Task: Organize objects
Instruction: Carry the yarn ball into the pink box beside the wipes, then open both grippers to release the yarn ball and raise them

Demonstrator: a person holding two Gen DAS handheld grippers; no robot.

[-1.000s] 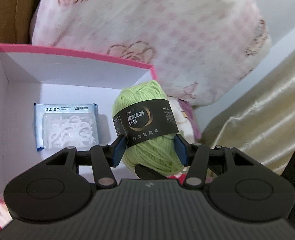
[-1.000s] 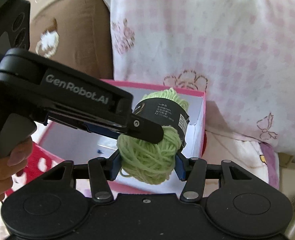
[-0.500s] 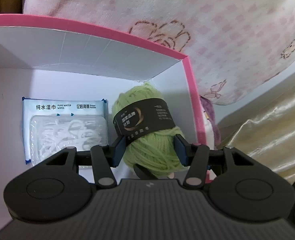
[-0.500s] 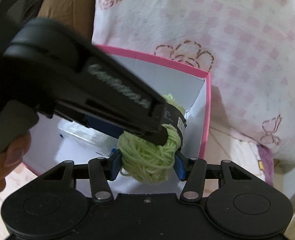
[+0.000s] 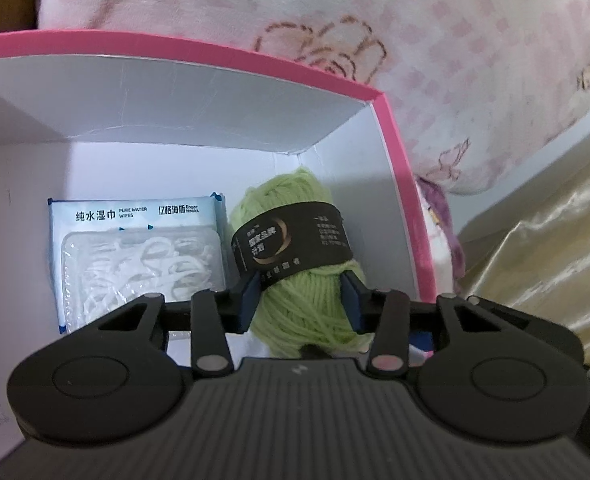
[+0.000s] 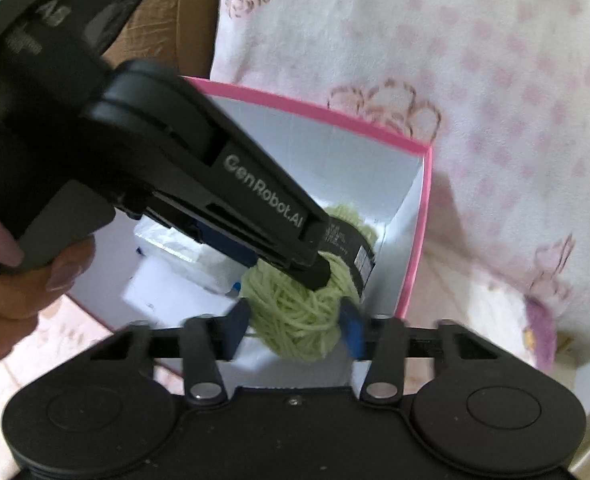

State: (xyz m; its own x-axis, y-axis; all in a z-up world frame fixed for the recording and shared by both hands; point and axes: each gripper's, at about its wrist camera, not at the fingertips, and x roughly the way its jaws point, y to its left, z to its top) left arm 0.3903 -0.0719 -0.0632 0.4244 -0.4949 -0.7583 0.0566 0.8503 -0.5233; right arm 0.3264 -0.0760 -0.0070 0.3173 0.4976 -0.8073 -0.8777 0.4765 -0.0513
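A light green yarn ball [image 5: 307, 304] with a black paper band sits low inside a pink-rimmed white box [image 5: 223, 56], in its right corner. My left gripper [image 5: 301, 300] is shut on it, its blue pads pressing both sides. My right gripper [image 6: 295, 326] also has its blue pads against the yarn ball [image 6: 295, 320] from the near side. A pack of wet wipes [image 5: 135, 256] lies flat on the box floor left of the yarn. The left gripper's black body [image 6: 175, 168] crosses the right wrist view and hides part of the box [image 6: 419, 240].
A pink-and-white flowered blanket [image 5: 415, 40] lies bunched behind and to the right of the box. Shiny gold fabric [image 5: 555, 260] is at the far right. A hand [image 6: 19, 276] holds the left gripper's handle at the left edge.
Both grippers have carried the yarn ball forward and down, from above the box's near edge into its right corner beside the wipes pack. Both have stayed shut on it.
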